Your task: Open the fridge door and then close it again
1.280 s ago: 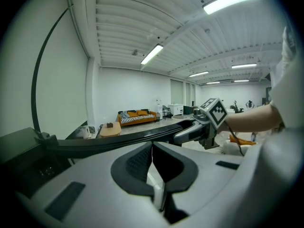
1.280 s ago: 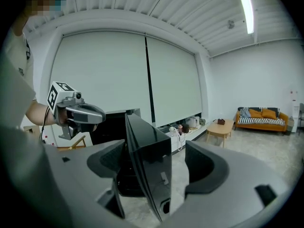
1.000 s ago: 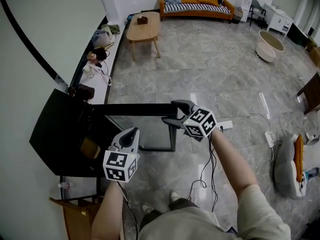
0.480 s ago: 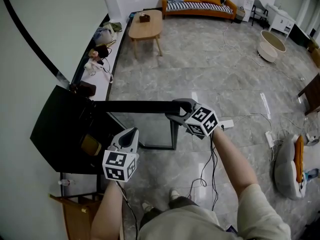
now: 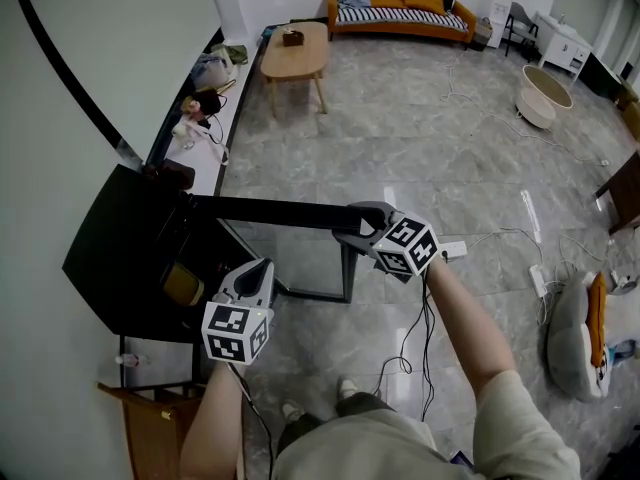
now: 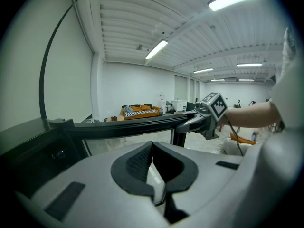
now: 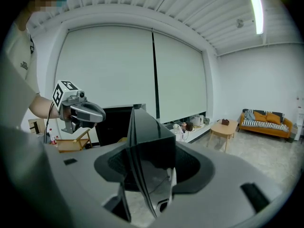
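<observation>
Your right hand-held gripper (image 5: 352, 222) has just closed onto the door's (image 5: 270, 211) three o'clock end; a second ago its jaws stood wide.

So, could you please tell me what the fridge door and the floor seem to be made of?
Fridge door: black frame, likely plastic or painted metal, around a clear pane that looks like glass, since the floor shows through it. Floor: polished grey tiles with marble-like veining and light reflections; real stone or ceramic, I cannot tell.
</observation>
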### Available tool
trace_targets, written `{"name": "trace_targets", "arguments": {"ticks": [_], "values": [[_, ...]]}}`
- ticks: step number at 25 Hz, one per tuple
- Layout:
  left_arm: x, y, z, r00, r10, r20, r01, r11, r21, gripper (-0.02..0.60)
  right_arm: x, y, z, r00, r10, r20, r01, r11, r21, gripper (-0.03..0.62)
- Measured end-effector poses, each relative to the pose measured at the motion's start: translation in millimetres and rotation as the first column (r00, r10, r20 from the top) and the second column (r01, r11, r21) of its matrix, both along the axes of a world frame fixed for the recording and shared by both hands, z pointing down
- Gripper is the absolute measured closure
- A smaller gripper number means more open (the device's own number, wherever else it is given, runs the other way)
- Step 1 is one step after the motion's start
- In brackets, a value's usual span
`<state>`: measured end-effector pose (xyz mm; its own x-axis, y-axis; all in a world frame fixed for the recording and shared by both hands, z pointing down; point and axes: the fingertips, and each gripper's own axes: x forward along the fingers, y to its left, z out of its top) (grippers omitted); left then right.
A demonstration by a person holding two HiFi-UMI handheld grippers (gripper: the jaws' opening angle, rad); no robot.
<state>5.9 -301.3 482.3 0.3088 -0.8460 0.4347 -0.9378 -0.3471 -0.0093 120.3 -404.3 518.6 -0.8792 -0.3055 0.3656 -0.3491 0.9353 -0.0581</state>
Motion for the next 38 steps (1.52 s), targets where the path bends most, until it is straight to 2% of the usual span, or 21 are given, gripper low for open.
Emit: {"name": "trace_targets", "arguments": {"ticks": [14,24,38], "values": [[-8.8,35.5,-0.8,1.000,-0.027,0.004,0.027,1.000,0.001,0.572,-3.7,47.5,-0.8,1.000,-0.029,-0.007,0.029,0.999,-0.019,0.365],[-29.4,77.9,-2.2,0.998,-0.070,-0.003,0.070,0.998,-0.009,0.572,-11.5,84.6,-3.2,1.000,-0.014,0.011,0.014,0.999,-0.033,0.365],[-67.5,128.3,-6.2,0.987,-0.159,-0.027,0.159,0.987,0.000,0.572,-31.6,136.4,-3.2,1.000,-0.019,-0.018,0.018,0.998,-0.055,0.364]]}}
